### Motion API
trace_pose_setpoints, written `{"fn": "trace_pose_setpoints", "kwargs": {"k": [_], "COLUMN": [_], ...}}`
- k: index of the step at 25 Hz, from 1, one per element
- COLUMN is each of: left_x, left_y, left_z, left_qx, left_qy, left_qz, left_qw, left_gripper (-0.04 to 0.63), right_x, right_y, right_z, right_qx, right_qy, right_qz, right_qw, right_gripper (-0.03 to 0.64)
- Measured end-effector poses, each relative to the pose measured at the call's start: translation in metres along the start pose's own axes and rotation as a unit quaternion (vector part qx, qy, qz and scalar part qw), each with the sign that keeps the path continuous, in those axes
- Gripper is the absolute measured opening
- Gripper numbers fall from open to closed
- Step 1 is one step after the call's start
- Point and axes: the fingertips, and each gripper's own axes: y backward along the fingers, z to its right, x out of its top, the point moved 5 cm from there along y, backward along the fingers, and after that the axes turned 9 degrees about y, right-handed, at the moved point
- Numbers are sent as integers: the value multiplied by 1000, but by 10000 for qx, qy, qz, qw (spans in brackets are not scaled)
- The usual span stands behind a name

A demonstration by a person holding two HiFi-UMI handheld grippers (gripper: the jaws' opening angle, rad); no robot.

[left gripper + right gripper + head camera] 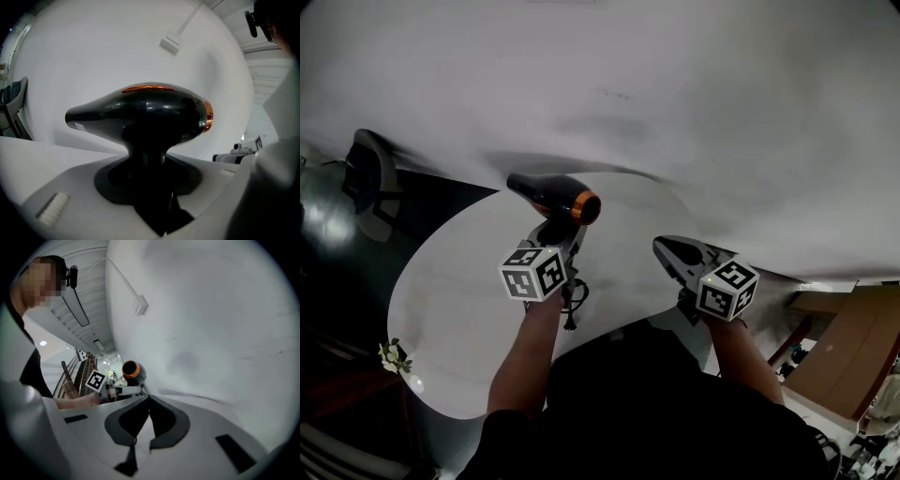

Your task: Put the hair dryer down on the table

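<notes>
A black hair dryer (555, 197) with an orange rear ring is held in the air over the white table (459, 300), nozzle pointing left. My left gripper (557, 232) is shut on its handle from below. In the left gripper view the dryer's body (140, 115) fills the middle and its handle runs down between the jaws of the left gripper (147, 166). The dryer's black cord (573, 300) hangs under the gripper. My right gripper (662, 247) hovers to the right, shut and empty, its tips meeting (149, 399). From there the orange end of the dryer (131, 371) shows at the left.
A white wall (675, 94) stands just behind the table. A dark chair (370, 178) is at the far left. A small sprig of flowers (394, 357) sits near the table's left edge. Wooden furniture (853, 347) lies to the right.
</notes>
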Motion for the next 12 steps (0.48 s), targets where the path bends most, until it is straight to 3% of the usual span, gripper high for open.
{"fn": "trace_pose_setpoints", "kwargs": {"k": [12], "left_x": [-35], "left_y": [-43], "left_z": [-33], "left_qx": [348], "left_qy": [483], "left_qz": [-613], "left_qw": [9963], "left_gripper": [171], "right_x": [-9], "right_y": [14], "right_z": [7], "right_qx": [-164], "right_qy": [-97], "right_qz": [-109], "right_qw": [9998], "right_gripper": [11]}}
